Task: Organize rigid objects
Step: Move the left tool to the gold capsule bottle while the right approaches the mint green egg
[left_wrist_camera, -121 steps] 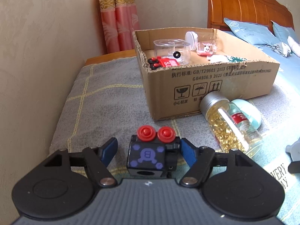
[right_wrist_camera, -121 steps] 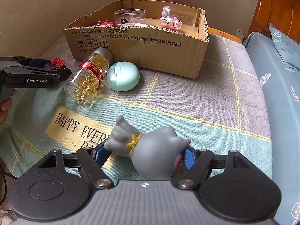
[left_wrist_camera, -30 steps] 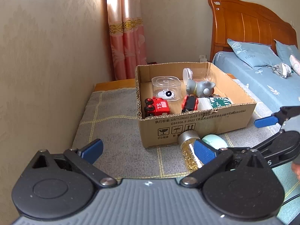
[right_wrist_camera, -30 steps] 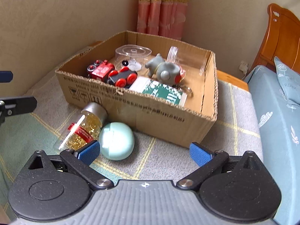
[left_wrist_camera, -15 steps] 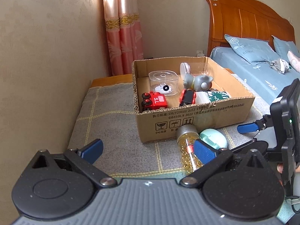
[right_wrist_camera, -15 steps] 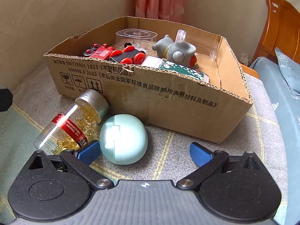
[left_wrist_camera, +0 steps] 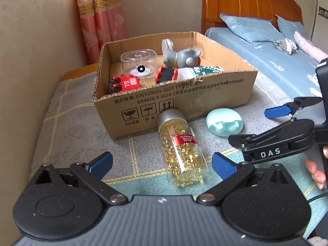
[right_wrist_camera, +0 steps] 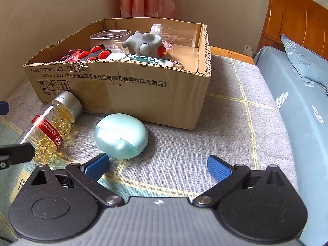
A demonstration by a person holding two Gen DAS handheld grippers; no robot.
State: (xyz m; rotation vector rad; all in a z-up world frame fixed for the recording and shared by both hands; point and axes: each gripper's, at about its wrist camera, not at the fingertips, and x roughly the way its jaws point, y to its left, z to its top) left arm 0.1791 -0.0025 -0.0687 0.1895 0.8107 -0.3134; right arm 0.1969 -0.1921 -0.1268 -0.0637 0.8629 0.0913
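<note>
Both tools are spread wide and hold nothing. The left tool (left_wrist_camera: 162, 162) faces the capsule bottle (left_wrist_camera: 181, 148), which lies on its side on the blanket-covered counter (left_wrist_camera: 65, 127), its silver cap against the cardboard box (left_wrist_camera: 184, 104). The right tool (right_wrist_camera: 157, 166) sits just short of the mint oval case (right_wrist_camera: 121, 135) beside that bottle. Inside the box lie a red toy train (left_wrist_camera: 126, 84), a grey elephant figure (left_wrist_camera: 182, 57) and a clear round container (left_wrist_camera: 139, 61).

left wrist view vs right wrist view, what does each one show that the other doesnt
Only the left wrist view shows the open right gripper from outside, a hand holding it, and bed pillows. Only the right wrist view shows a wall socket. Both show the cardboard box, capsule bottle and mint case, both outside the box.
</note>
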